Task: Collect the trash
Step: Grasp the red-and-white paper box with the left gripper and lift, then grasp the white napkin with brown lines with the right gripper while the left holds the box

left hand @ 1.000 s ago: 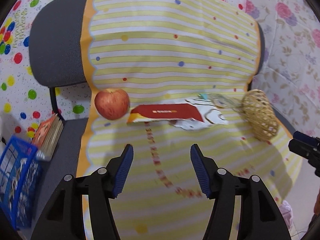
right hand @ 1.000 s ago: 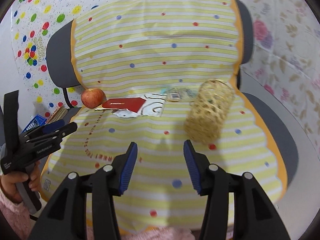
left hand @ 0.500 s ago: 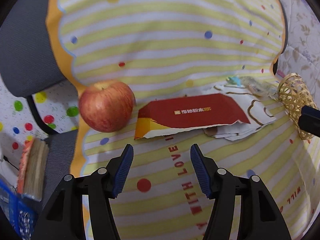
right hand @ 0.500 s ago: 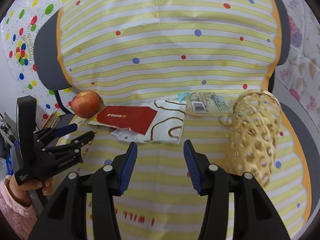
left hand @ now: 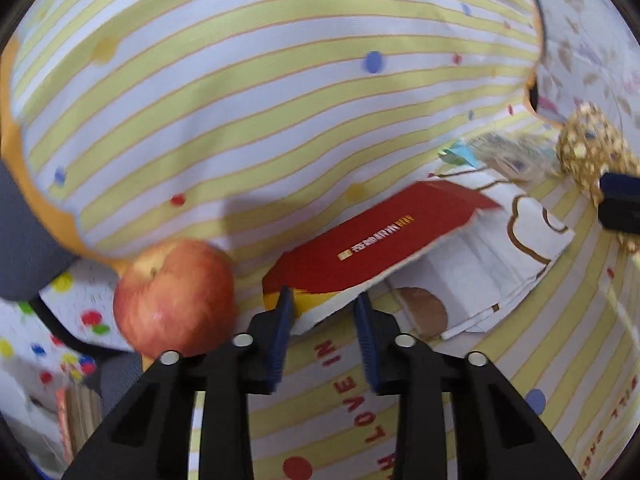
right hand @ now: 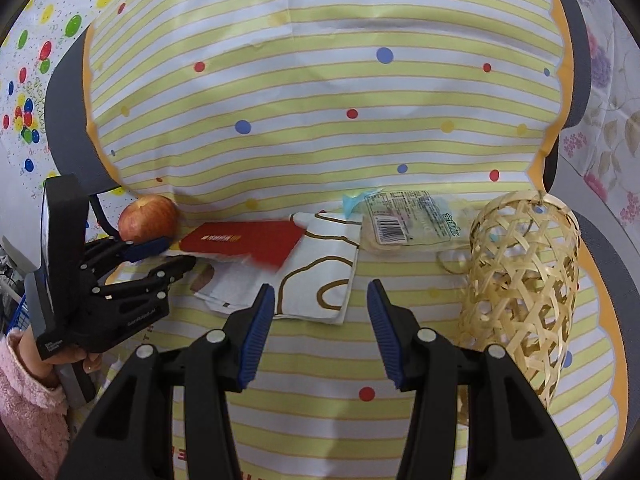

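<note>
Left gripper (left hand: 325,312) is angled down at the striped chair cover (right hand: 320,120), jaws just closing around the near corner of the red paper wrapper (left hand: 380,248) beside the apple (left hand: 174,300); can't tell if the pads are pinching it yet. Right gripper (right hand: 320,308) hovers half open and empty, next to the woven bamboo basket (right hand: 520,280).

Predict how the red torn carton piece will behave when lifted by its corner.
The red carton piece looks thin and flat, so probably light. Its edge seems to keep shape, so likely fairly stiff. The left gripper has just been closing around its corner.
</note>
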The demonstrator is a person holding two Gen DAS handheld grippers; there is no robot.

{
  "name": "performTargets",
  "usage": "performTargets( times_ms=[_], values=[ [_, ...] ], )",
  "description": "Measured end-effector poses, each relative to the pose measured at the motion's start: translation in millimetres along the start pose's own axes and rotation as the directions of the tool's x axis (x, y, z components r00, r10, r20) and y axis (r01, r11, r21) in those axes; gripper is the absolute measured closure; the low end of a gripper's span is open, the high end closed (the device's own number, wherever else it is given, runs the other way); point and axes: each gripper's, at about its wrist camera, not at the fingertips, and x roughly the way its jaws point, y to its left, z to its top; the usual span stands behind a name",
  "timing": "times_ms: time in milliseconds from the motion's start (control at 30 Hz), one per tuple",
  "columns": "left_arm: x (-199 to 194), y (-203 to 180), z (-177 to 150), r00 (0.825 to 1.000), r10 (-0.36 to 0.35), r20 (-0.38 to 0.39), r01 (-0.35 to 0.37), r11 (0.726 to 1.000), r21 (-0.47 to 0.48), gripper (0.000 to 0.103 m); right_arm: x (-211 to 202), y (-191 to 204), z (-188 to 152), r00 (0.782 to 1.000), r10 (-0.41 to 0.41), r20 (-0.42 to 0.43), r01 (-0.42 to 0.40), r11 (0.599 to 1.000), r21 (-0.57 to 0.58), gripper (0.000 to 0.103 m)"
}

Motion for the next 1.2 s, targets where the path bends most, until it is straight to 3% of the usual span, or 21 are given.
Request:
performTargets(
  times_ms=[67,233,333,567,667,800,933,1100,1200],
  values=[
    [-4.8,-5.0,0.7,1.0,0.002,0.007,-0.002,1.0,0.014,0.089,-3.3,-0.5,0.6,1.0,-0.002,0.003,0.002,1.0,0.0,0.055],
    [-39.6,6.5,1.2,0.999,-0.031,0.043,0.035,0.995,-0.098,0.101,-10.1,-2.0,-0.3,1.0,-0.007,0.004,0.007,1.0,0.0,0.055],
    [-66.8,25.8,-1.5,0.987,-0.158,0.034,0.162,0.961,-0.225,0.103,-10.7,-1.3,-2.3,1.0,-0.001,-0.003,0.001,1.0,0.003,0.055],
    [-101.7,38.3,-19.8,0.961,-0.275,0.027,0.269,0.907,-0.325,0.103,-8.1,5.4,-8.4,1.0,0.013,-0.016,-0.013,1.0,0.001,0.055],
    [-92.9,32.6,-26.9,0.968,-0.253,0.0,0.239,0.916,-0.323,0.102,-6.3,8.4,-9.9,1.0,0.017,-0.025,-0.018,1.0,0.0,0.055],
    [-81.3,27.3,-28.8,0.964,-0.265,0.021,0.258,0.91,-0.325,0.097,-4.5,8.7,-11.6,0.999,0.012,-0.032,-0.012,1.0,-0.003,0.055],
    [-61.7,22.8,-25.4,0.973,-0.229,0.018,0.222,0.919,-0.326,0.095,-0.1,5.7,-11.7,0.999,0.003,-0.04,-0.003,1.0,0.006,0.055],
    [-53.2,29.3,-24.9,0.973,-0.223,0.066,0.231,0.899,-0.373,0.102,21.2,5.4,-8.9,0.998,-0.007,-0.057,0.007,1.0,0.007,0.048],
    [-59.8,31.7,-25.3,0.981,-0.175,0.09,0.196,0.907,-0.372,0.103,39.1,5.1,-3.6,0.997,-0.03,-0.073,0.031,0.999,0.01,0.047]
  ],
)
